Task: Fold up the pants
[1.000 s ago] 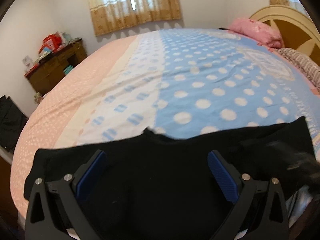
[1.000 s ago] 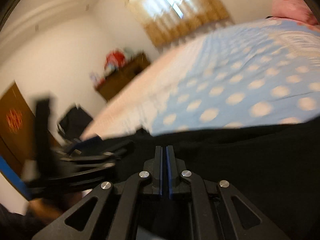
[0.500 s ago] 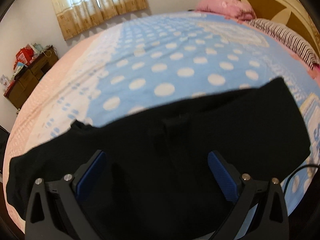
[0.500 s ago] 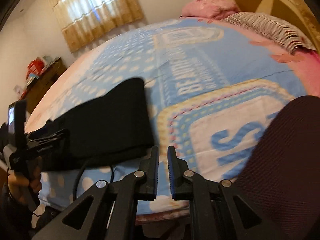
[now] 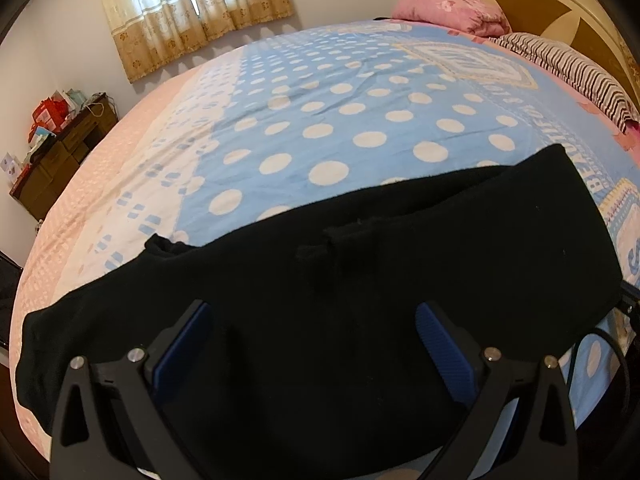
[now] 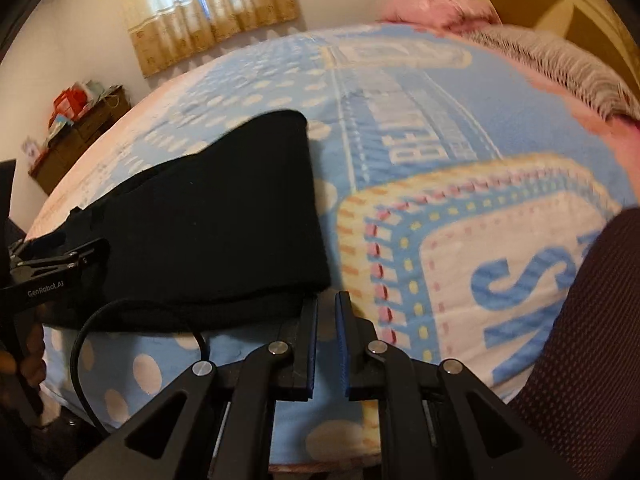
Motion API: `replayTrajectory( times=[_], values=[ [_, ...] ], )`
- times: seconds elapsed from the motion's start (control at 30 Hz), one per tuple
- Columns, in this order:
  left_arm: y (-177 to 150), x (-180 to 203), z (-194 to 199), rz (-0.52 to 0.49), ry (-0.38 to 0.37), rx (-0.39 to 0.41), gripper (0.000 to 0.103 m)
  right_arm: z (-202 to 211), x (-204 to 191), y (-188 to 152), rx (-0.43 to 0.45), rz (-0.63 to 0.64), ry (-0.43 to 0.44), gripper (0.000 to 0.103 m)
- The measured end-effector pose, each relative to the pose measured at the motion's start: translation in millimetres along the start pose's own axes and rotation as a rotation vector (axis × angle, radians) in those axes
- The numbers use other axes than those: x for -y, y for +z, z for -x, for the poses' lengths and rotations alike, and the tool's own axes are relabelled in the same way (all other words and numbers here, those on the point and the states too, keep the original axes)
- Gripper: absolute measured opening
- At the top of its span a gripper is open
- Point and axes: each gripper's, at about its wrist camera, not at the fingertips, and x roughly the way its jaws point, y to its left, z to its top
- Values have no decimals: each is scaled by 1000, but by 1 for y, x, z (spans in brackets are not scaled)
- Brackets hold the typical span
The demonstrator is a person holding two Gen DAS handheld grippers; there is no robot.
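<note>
Polka-dot bedspread (image 5: 360,120) bears one black pants (image 5: 360,280); left tool (image 5: 312,344) gapes wide, right tool (image 6: 326,344) nearly closed, both empty.

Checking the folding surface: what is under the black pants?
The black pants lie on a blue polka-dot bedspread, which shows around them. Whatever lies directly beneath the fabric is covered.

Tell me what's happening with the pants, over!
Left tongs open over black pants. Right tongs nearly shut, empty, beside pants' end. Pants folded flat on bed. Cable trails nearby.
</note>
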Motion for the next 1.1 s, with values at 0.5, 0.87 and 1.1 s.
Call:
replayTrajectory(
  times=[0.5, 0.87, 1.1],
  values=[
    [-4, 1, 1, 7, -14, -8, 103, 5, 7, 12, 124, -122, -19, 4],
    [-9, -1, 0, 14, -36, -8, 103, 3, 2, -22, 58, -177, -45, 3],
    [-10, -6, 1, 28, -56, -15, 103, 33, 10, -27, 66, -197, -150, 4]
  ],
)
